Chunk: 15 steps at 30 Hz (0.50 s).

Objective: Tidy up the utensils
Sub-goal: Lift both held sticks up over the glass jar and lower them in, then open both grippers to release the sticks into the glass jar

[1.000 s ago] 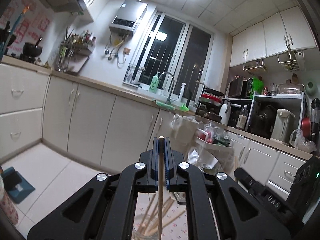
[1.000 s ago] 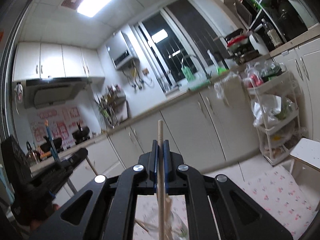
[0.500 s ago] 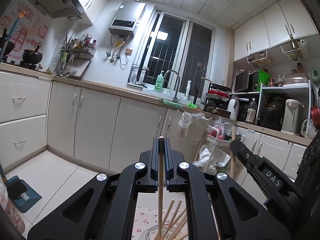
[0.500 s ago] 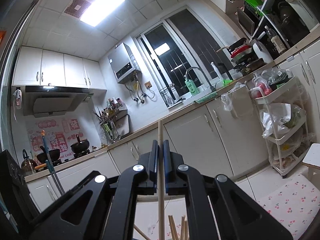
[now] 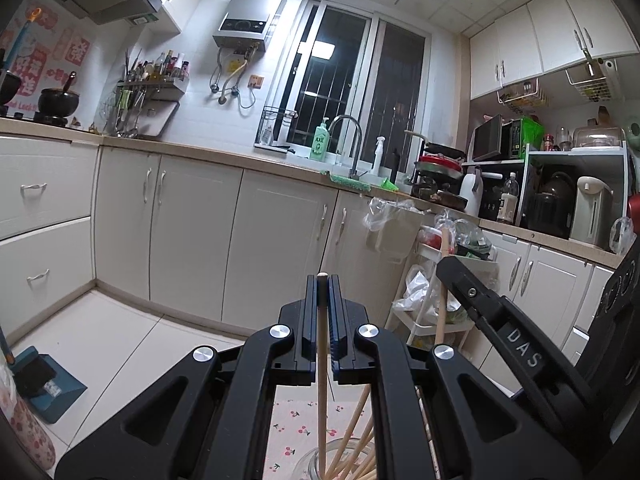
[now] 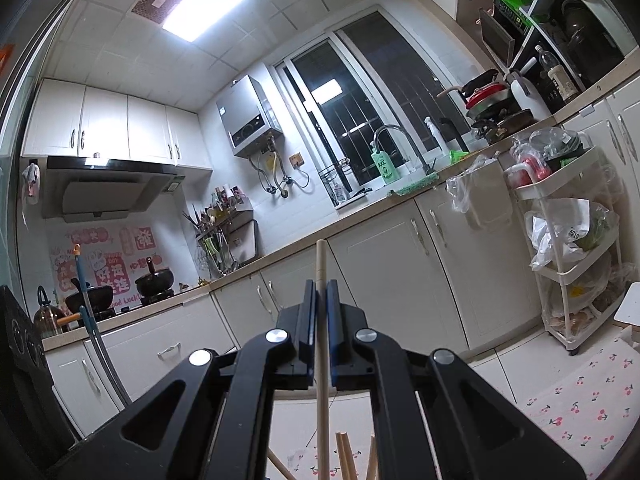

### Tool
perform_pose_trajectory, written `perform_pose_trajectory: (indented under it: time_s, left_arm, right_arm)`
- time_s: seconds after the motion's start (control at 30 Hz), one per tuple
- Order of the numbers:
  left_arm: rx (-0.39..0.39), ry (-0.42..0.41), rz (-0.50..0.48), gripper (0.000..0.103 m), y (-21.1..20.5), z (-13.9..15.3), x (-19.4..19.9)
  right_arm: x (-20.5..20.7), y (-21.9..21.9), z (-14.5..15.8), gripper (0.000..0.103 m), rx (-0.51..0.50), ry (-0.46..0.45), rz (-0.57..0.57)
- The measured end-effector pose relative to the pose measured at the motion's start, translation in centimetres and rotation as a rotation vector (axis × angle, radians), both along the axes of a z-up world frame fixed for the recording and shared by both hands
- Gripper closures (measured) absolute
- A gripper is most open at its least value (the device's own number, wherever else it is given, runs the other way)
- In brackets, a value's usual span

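Left gripper: the left gripper (image 5: 322, 280) is clamped tight on one wooden chopstick (image 5: 321, 364), which stands upright between its pads, its top level with the fingertips.
Left chopstick's lower end: it reaches down into the glass jar (image 5: 310, 465) at the bottom edge of the left wrist view; whether it touches the jar's bottom is hidden.
Right gripper: the right gripper (image 6: 319, 286) is likewise closed on a second chopstick (image 6: 321, 344), upright, its top poking above the fingertips.
Right chopstick's lower end: it runs off the bottom of the right wrist view among the tops of other chopsticks (image 6: 344, 456); the jar itself does not show there.
Done so far: several chopsticks (image 5: 358, 440) already lean in the jar, which stands on the cherry-print cloth (image 5: 294, 424).
In hand: both sticks seem to be on their way into the jar, the left one further in.
Left to do: release both; any utensils left lying elsewhere cannot be seen.
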<state>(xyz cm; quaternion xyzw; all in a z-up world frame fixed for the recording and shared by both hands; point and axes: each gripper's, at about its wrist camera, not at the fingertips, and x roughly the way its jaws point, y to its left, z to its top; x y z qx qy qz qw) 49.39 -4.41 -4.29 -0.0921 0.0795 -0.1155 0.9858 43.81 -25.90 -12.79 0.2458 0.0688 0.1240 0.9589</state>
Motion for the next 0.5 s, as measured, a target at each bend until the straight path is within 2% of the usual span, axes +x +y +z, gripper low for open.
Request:
perform_pose_trajectory:
  time_s: [0.33,0.5]
  left_arm:
    - [-0.011,0.035,-0.022,0.097,0.0,-0.5,0.6]
    - [-0.037,0.042,-0.014,0.090,0.7,-0.5,0.5]
  right_arm:
    - [0.6,0.4,-1.2,0.097,-0.015,0.018,0.004]
    - [0.8,0.6,-1.5,0.097,-0.013,0.022,0.000]
